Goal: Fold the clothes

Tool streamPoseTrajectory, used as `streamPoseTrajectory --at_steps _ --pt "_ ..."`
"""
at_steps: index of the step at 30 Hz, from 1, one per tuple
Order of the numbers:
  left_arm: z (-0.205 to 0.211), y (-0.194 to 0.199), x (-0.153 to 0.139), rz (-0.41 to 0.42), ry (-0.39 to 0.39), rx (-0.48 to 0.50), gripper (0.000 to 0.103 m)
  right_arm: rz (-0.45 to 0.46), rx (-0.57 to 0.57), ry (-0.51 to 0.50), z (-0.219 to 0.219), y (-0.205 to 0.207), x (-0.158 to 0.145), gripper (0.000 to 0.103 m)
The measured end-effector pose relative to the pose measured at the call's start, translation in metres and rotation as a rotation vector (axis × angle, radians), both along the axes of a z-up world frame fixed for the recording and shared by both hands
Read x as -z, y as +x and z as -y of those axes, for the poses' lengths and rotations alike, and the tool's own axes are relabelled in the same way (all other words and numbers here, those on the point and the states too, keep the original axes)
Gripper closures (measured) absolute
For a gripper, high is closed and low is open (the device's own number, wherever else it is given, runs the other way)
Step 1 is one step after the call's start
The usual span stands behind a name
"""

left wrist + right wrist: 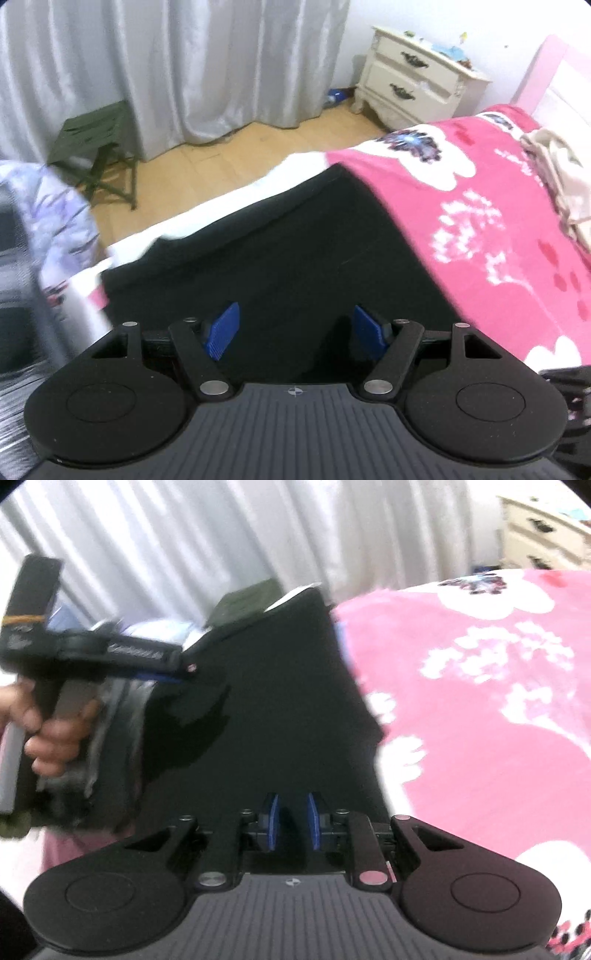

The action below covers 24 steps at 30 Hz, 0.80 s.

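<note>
Pink floral bedspread (498, 229) with big white flowers covers the bed. There's a cream two-drawer nightstand (413, 81) with dark handles against the wall, long grey curtains (166, 66), and a small olive-green folding stool (96, 147) standing on the light wooden floor (221, 158).

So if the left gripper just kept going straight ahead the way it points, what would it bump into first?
Most likely the black garment spread on the bed. The left gripper, jaws open, points right at that dark cloth, with nothing else between them. Depth is hard to judge here, so how soon it would touch is unclear.
</note>
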<state>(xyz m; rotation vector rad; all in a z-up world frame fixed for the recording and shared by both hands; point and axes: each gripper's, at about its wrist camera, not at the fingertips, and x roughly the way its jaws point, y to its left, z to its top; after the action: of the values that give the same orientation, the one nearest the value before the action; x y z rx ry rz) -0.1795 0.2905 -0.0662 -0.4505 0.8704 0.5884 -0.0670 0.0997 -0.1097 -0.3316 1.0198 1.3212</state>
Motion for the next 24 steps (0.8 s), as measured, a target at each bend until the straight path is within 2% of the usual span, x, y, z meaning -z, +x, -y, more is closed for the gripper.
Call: streamPoseTrajectory --at_steps 4,6,8,11,14,16,18,19,21,24 --pt "0.014 0.024 -0.001 0.013 0.024 0.039 0.033 -0.005 0.022 -0.064 -0.002 0.003 0.02 0.084" --pt "0.018 0.029 0.004 0.006 0.012 0.045 0.033 0.005 0.021 -0.074 0.002 0.004 0.023 0.086" --pt "0.021 0.033 0.006 0.009 0.011 0.055 0.033 0.002 0.03 -0.074 0.008 0.008 0.019 0.086" --pt "0.022 0.045 0.003 0.016 0.061 0.083 0.033 0.023 0.037 -0.046 0.017 0.013 0.008 0.086" --pt "0.018 0.061 0.003 0.031 0.078 0.102 0.033 0.021 0.044 0.001 0.016 0.012 -0.001 0.084" --pt "0.015 0.074 0.012 0.023 0.109 0.104 0.033 0.022 0.047 -0.001 0.012 0.01 0.002 0.084" --pt "0.006 0.086 0.024 -0.025 0.131 0.08 0.033 0.022 0.05 -0.016 0.01 0.01 0.005 0.084" --pt "-0.001 0.088 0.026 -0.036 0.125 0.05 0.033 0.02 0.053 -0.026 0.012 0.012 0.006 0.084" --pt "-0.016 0.085 0.025 0.008 0.052 0.002 0.033 0.021 0.057 -0.037 0.018 0.012 0.009 0.085" --pt "-0.024 0.076 0.017 0.024 0.044 -0.009 0.033 0.035 0.067 -0.036 0.026 0.012 0.003 0.085"
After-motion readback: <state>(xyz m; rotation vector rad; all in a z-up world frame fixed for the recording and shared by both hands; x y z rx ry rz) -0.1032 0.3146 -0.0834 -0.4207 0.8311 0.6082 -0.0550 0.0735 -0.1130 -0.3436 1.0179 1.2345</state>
